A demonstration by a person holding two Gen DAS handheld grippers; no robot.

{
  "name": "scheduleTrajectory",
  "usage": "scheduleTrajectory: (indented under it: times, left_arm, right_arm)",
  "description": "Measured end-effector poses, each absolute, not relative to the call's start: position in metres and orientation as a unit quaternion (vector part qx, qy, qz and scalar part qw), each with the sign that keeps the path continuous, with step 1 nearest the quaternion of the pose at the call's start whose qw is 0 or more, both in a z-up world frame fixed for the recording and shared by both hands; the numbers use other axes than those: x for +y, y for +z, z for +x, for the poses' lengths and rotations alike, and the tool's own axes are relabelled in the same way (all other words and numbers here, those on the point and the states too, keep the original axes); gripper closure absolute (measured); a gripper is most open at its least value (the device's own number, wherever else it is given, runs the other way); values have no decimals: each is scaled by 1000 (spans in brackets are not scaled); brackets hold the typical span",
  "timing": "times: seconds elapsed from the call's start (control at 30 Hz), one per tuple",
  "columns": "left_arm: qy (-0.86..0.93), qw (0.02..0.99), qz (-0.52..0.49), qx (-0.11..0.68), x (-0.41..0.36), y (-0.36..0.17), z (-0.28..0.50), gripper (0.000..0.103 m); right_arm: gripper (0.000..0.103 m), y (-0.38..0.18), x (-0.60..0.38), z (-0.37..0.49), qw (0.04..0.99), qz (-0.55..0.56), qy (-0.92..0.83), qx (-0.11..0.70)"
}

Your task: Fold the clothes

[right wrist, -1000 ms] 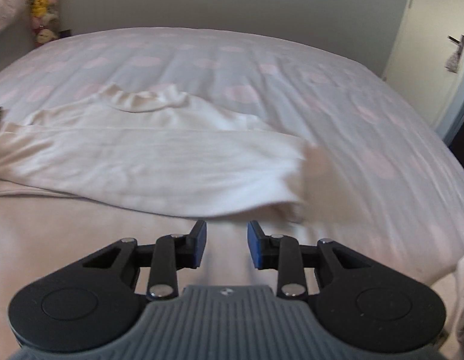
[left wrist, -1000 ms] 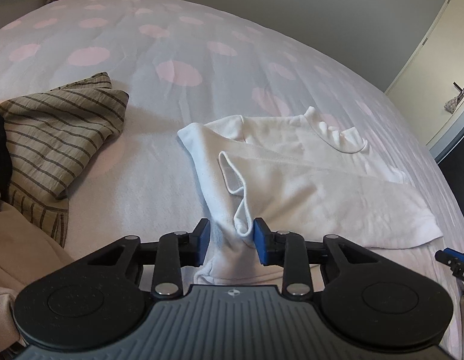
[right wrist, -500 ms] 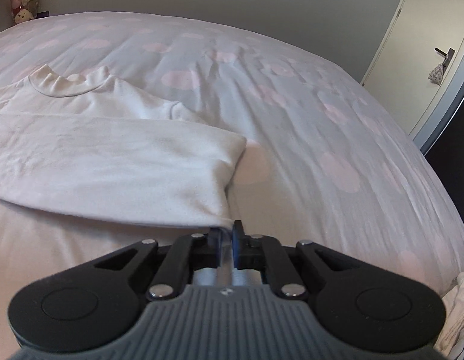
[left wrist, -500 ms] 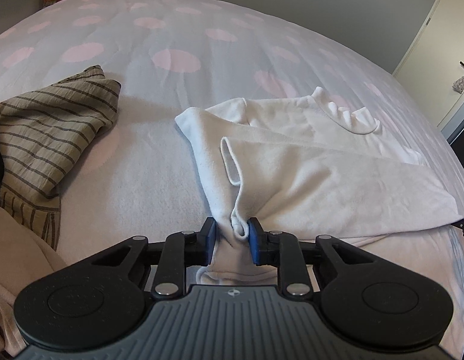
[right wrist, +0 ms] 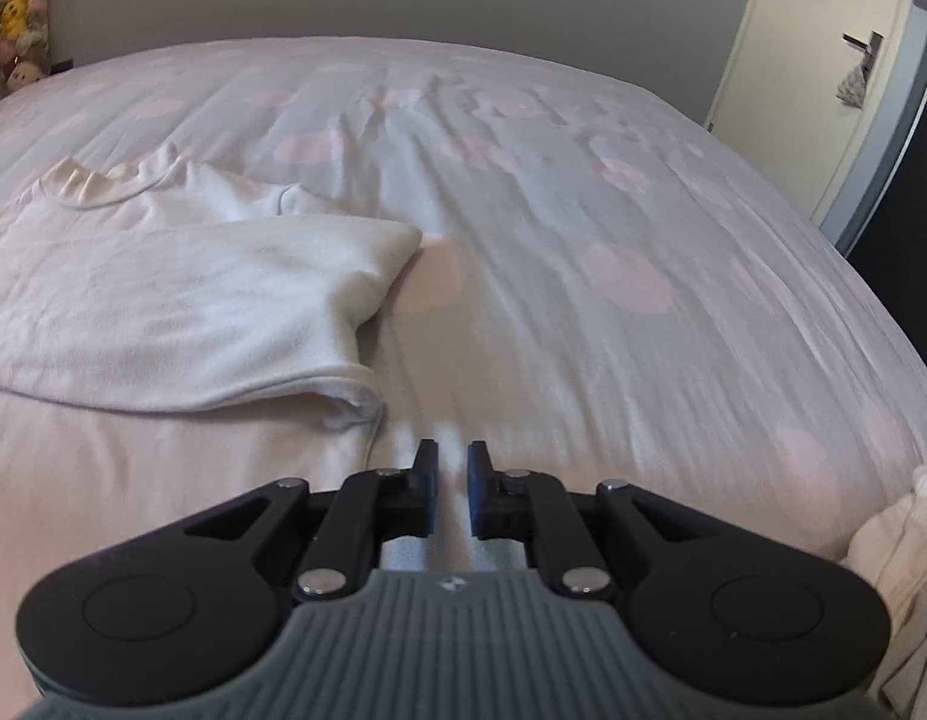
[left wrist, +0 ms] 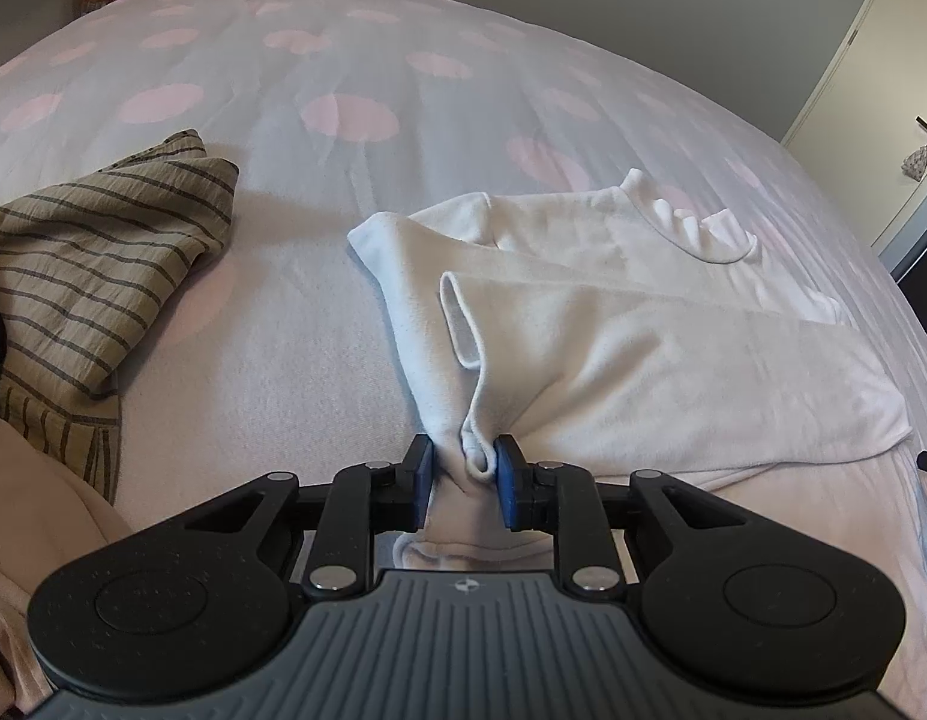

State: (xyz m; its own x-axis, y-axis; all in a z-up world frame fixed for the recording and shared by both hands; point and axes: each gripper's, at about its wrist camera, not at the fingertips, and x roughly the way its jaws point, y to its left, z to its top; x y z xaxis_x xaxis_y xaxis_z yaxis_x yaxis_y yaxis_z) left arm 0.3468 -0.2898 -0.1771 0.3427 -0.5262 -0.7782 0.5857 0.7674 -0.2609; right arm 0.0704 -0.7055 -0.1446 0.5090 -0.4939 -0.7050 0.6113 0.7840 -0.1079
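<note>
Your left wrist view looks low and close across the bed (left wrist: pixel 343 312) from the white shirt (left wrist: pixel 613 360) hem end; your right wrist view faces the same way, further right (both share the shirt (right wrist: pixel 181 312) and door (right wrist: pixel 823 78)).

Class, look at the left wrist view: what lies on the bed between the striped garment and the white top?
Nothing: only bare polka-dot bedcover separates the striped garment from the white top in the left wrist view.
</note>
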Motion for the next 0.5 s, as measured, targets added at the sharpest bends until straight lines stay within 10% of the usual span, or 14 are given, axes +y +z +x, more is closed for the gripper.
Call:
scheduleTrajectory:
  times: [0.5]
  left_arm:
    - [-345, 825, 47, 446, -291, -177, 346, 75]
  right_arm:
    - [100, -165, -705, 145, 868, 80, -317, 374]
